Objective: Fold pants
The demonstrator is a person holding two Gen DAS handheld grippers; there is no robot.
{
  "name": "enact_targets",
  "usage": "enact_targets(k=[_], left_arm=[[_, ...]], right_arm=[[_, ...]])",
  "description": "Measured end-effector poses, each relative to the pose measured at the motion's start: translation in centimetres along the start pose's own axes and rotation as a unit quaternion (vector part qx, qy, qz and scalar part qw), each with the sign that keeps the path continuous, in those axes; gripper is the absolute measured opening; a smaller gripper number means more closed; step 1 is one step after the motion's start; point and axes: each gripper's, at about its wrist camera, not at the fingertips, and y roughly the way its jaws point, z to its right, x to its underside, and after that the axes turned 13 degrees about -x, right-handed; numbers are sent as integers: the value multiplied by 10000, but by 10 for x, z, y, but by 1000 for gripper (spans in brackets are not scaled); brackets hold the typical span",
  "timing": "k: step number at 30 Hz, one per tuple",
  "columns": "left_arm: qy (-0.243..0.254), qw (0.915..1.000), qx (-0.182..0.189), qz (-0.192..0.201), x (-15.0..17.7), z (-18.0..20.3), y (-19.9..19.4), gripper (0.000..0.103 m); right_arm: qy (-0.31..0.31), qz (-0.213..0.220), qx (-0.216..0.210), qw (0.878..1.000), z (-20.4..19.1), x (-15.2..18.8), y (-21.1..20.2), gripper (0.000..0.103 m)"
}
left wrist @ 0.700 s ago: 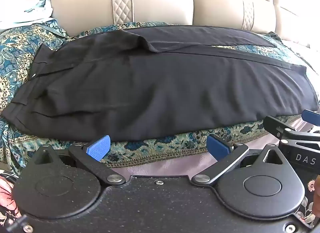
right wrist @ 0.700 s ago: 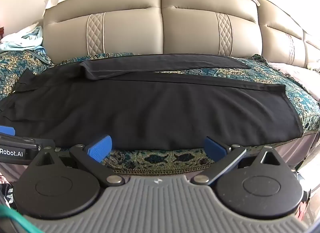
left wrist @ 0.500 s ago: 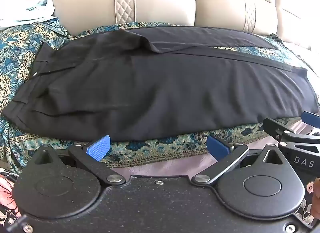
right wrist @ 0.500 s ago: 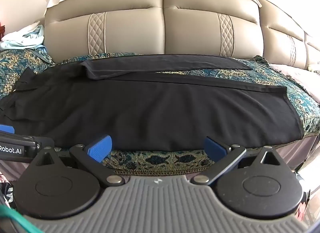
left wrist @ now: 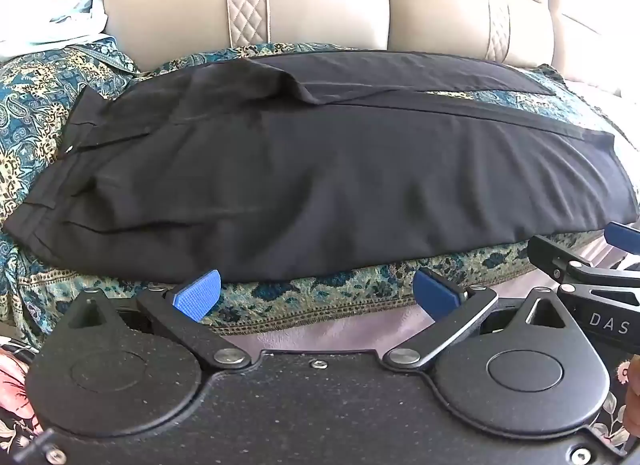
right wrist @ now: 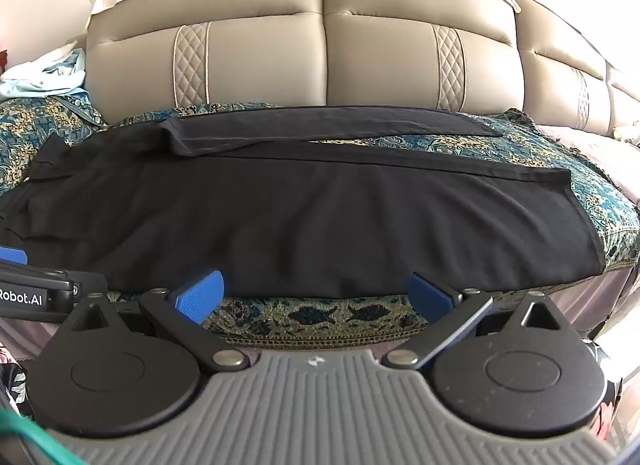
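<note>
Black pants (left wrist: 320, 185) lie flat across a sofa seat covered by a teal patterned cloth (left wrist: 36, 117). The waistband is at the left and the leg hems at the right; the far leg (right wrist: 328, 127) lies apart behind the near leg (right wrist: 320, 233). My left gripper (left wrist: 316, 295) is open and empty, just in front of the pants' near edge. My right gripper (right wrist: 316, 295) is open and empty too, in front of the near leg. The right gripper's body shows at the right edge of the left wrist view (left wrist: 592, 281).
A beige leather sofa back (right wrist: 320, 45) rises behind the pants. Light blue and white cloth (right wrist: 44, 73) is bunched at the far left. The patterned cover's hem (right wrist: 320, 321) hangs over the seat's front edge. A floral fabric (left wrist: 12, 377) shows at the lower left.
The left gripper has shifted slightly left and closer to the pants. The right gripper has barely moved. Both stay open.
</note>
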Motion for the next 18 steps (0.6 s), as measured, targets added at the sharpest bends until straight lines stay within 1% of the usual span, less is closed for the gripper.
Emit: enact_targets(k=[18], left_arm=[[11,10000,0,10,2,-1,0,103]], right_arm=[[-95,-8,24,10000,-2,1,-1,103]])
